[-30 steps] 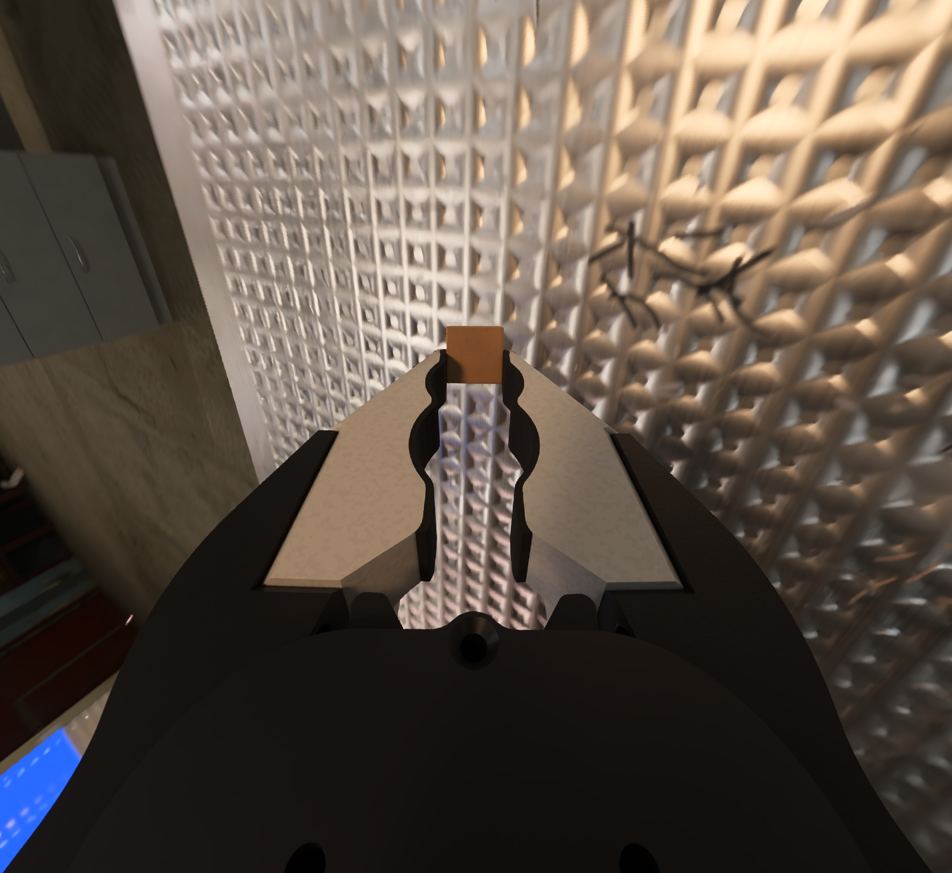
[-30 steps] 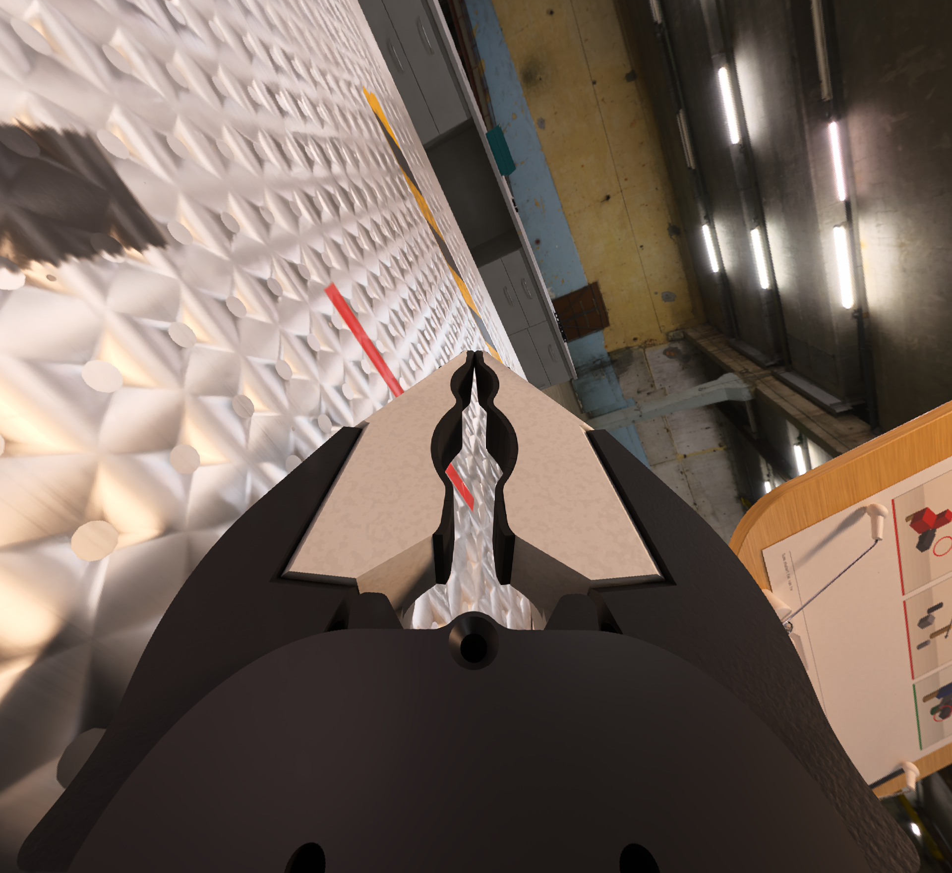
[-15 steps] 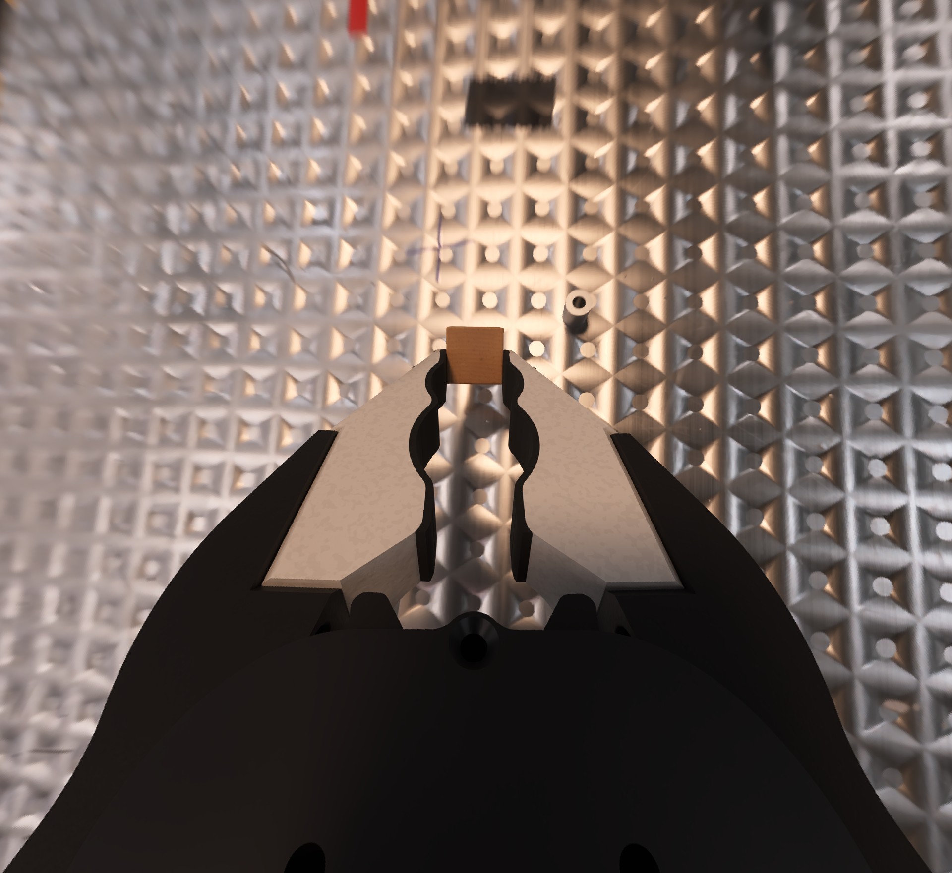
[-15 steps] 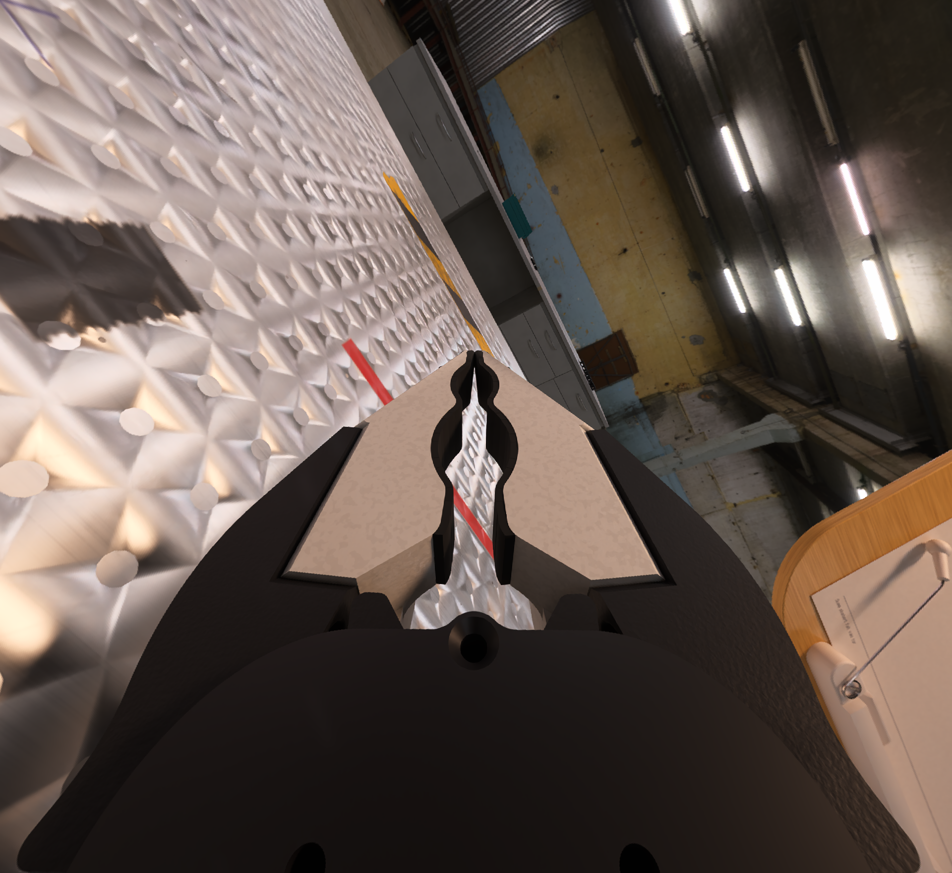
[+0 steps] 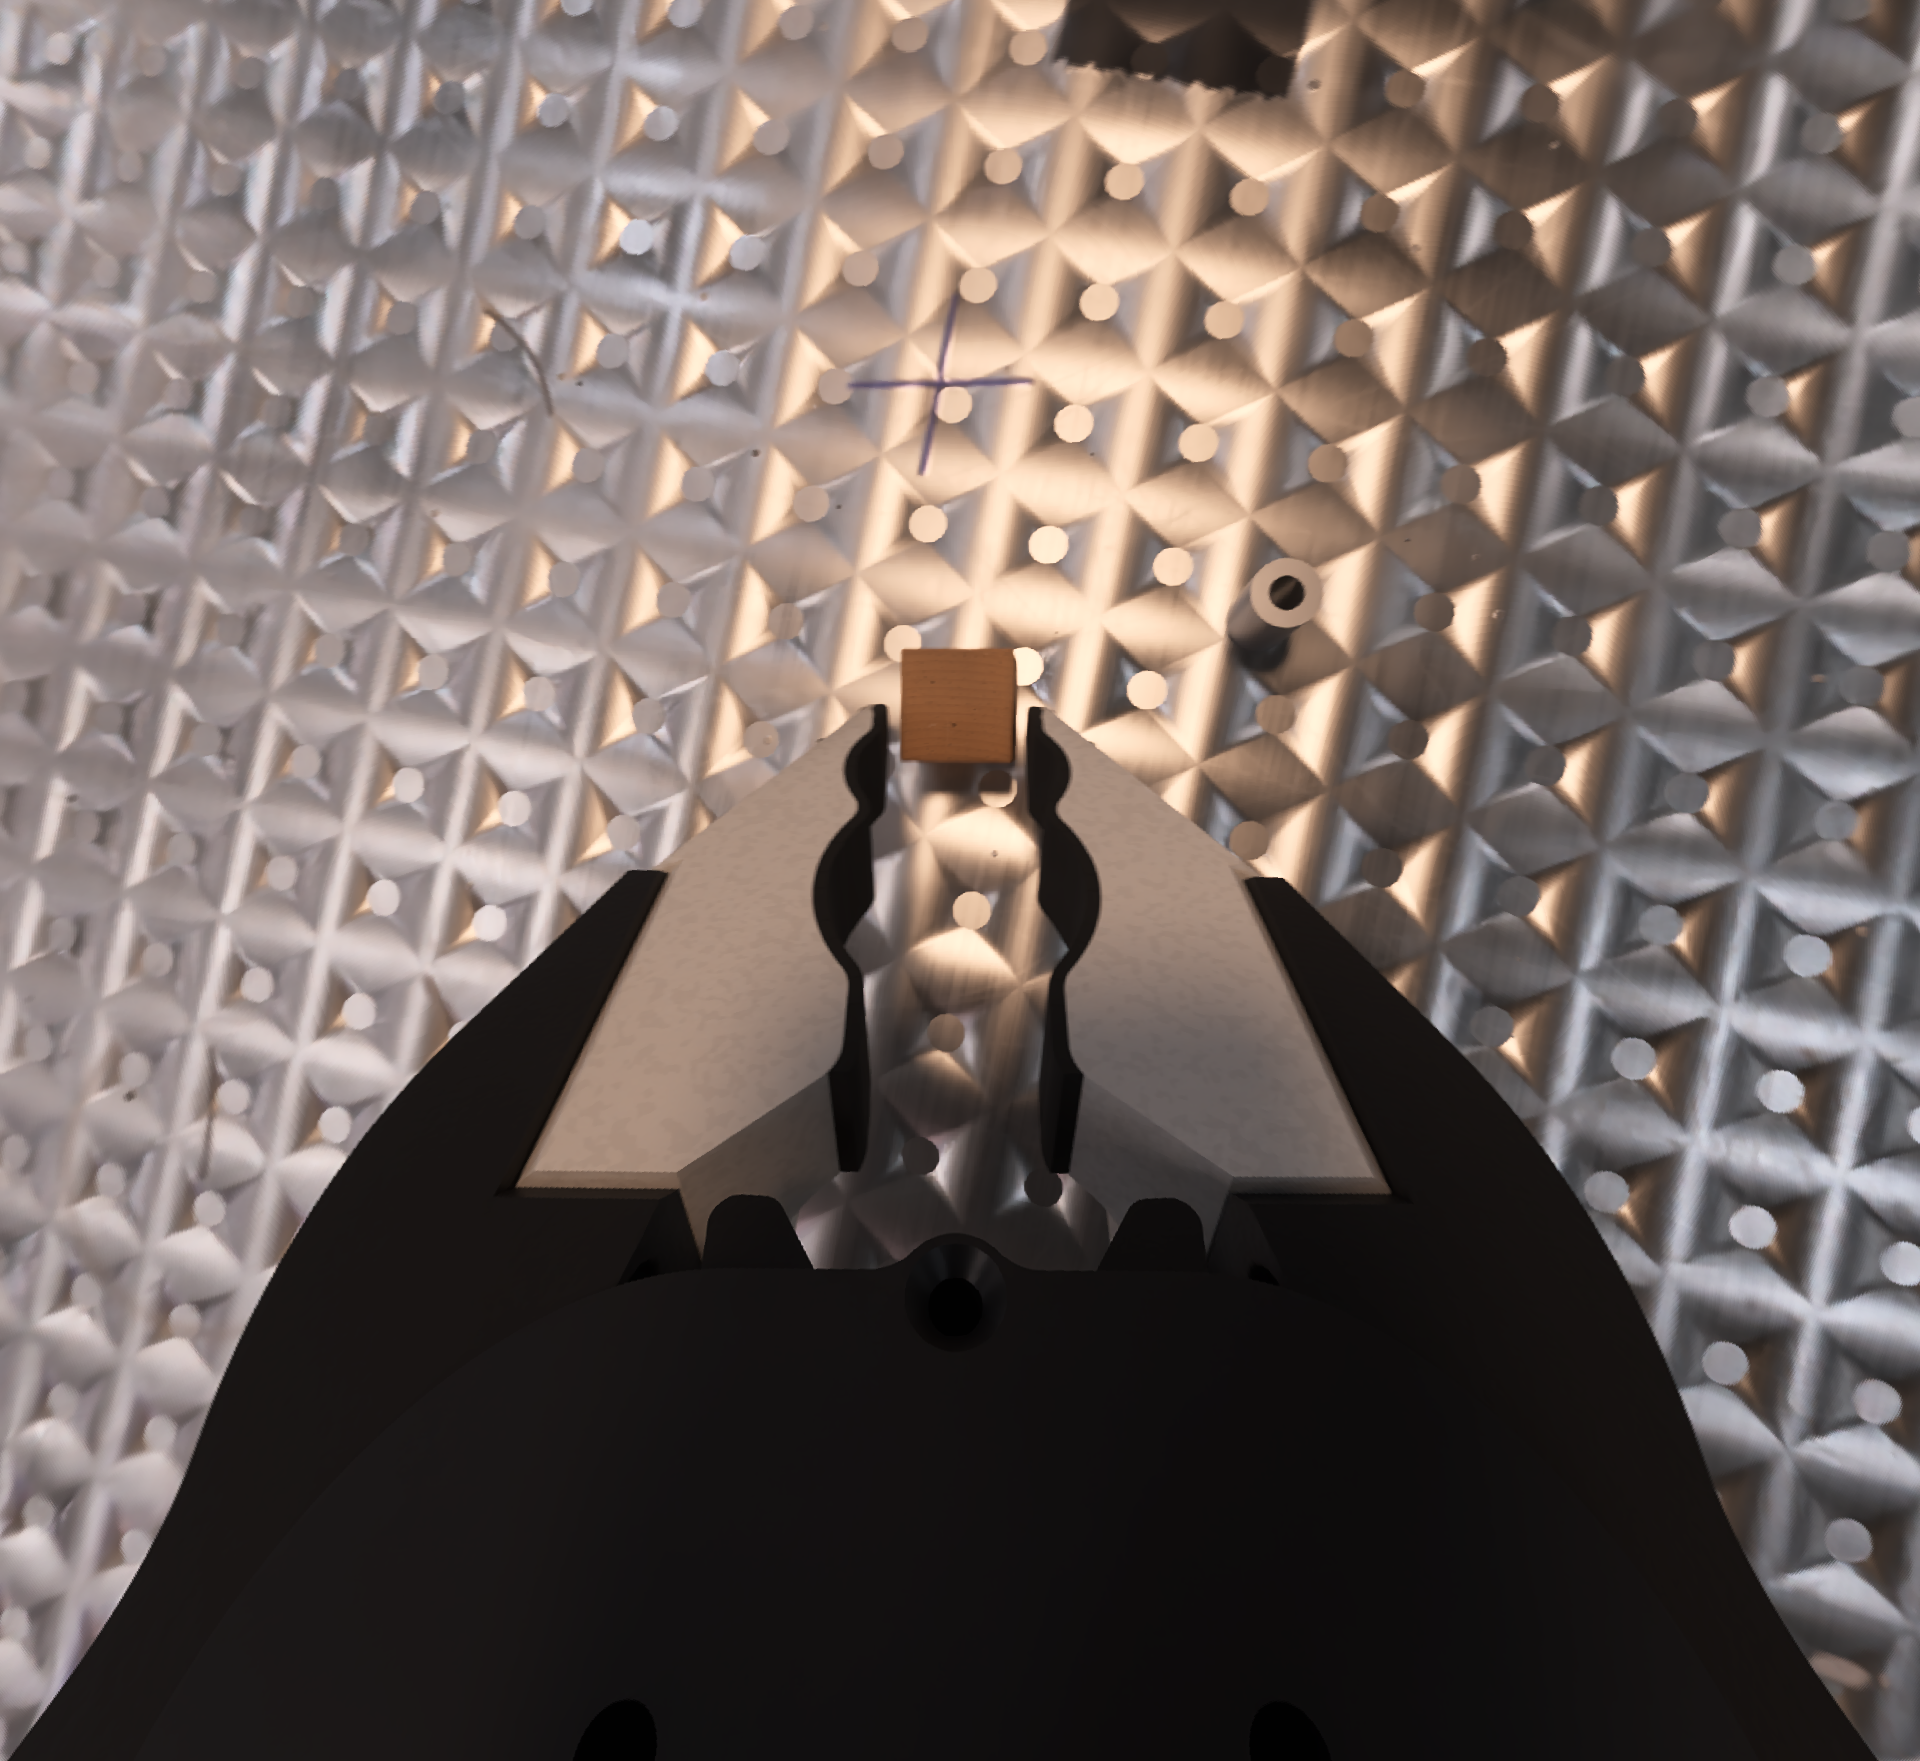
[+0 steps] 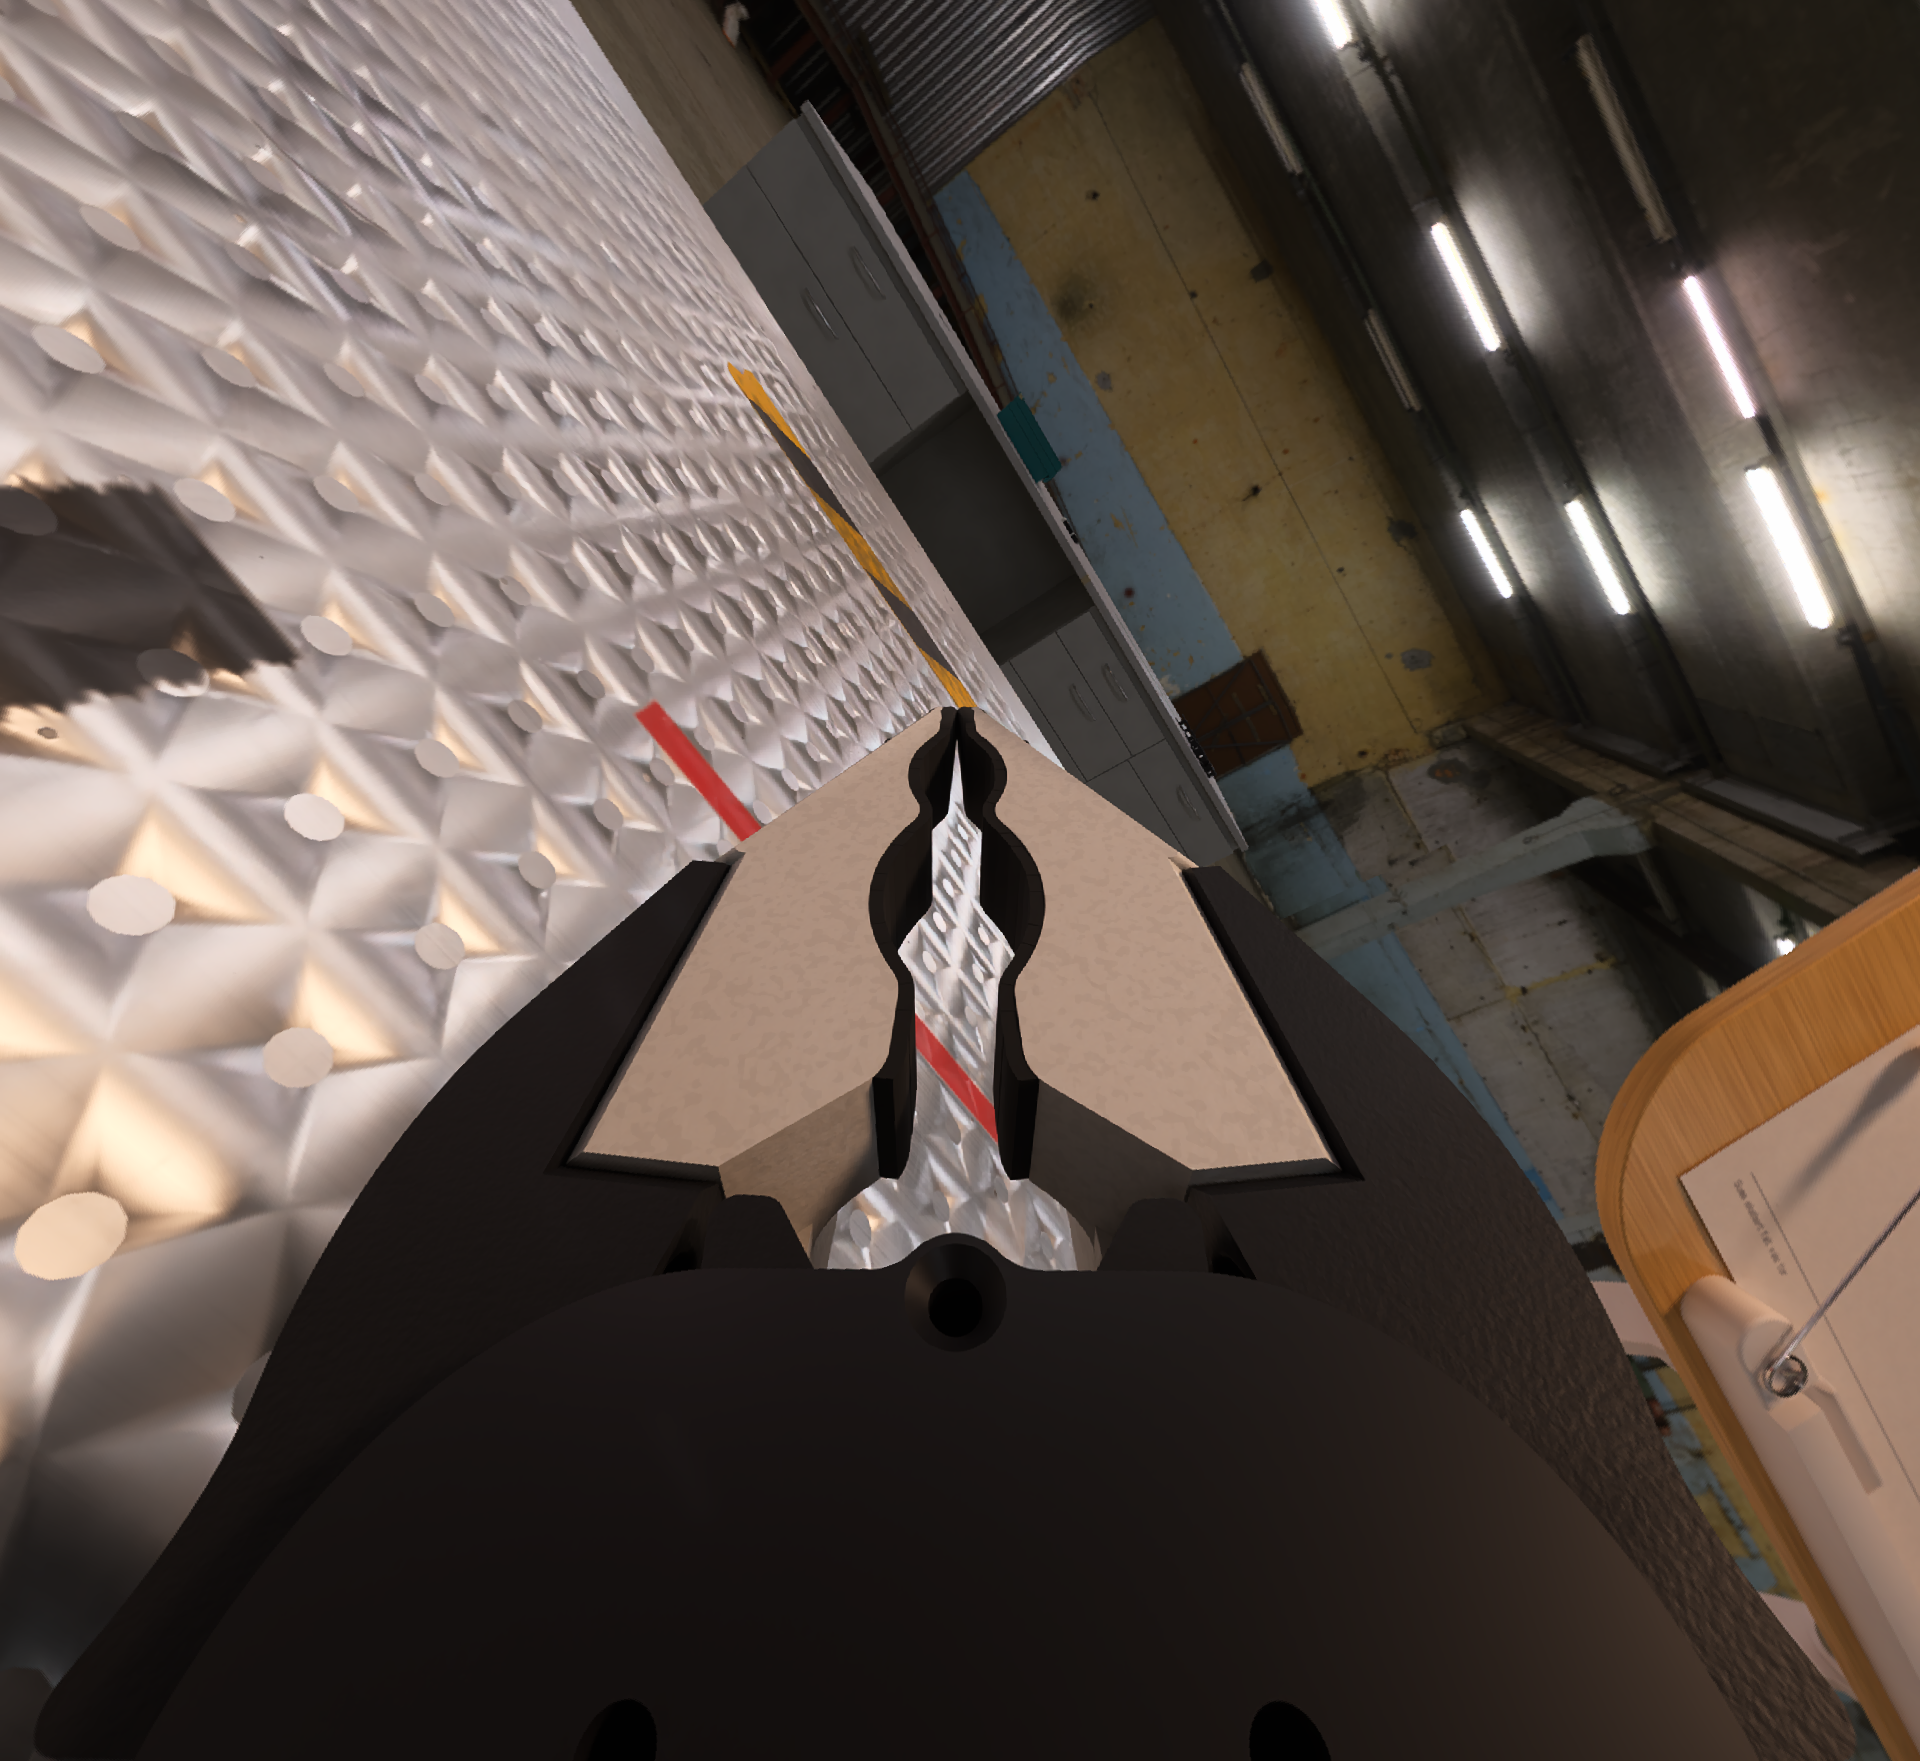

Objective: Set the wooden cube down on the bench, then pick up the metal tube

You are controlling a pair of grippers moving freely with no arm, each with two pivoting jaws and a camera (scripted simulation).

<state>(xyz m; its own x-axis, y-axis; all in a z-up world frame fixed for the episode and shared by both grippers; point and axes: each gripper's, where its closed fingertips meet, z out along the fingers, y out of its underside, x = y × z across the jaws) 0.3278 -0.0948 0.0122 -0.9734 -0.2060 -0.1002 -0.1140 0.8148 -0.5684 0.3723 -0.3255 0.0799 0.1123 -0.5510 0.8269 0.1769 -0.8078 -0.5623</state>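
Observation:
A small wooden cube (image 5: pixel 956 706) lies between the tips of my left gripper (image 5: pixel 957 726), with a thin gap on each side. The left jaws stand open and point down at the perforated metal bench (image 5: pixel 520 568). A short metal tube (image 5: pixel 1274 615) stands upright on the bench, to the right of the cube and a little farther off. My right gripper (image 6: pixel 956 722) is shut and empty, held low over the same bench (image 6: pixel 312 361) and aimed along it. The cube and the tube do not show in the right wrist view.
A dark rectangular patch (image 5: pixel 1184 12) and a blue pen cross (image 5: pixel 940 383) mark the bench beyond the cube. A red strip (image 6: pixel 696 771) and yellow-black tape (image 6: pixel 831 506) lie near the far edge. Grey cabinets (image 6: pixel 831 298) stand behind; a wooden board with paper (image 6: pixel 1766 1244) is at right.
The left gripper swung to face the bench and came closer. Its jaws have parted and no longer touch the cube. The right gripper tilted slightly and stayed shut.

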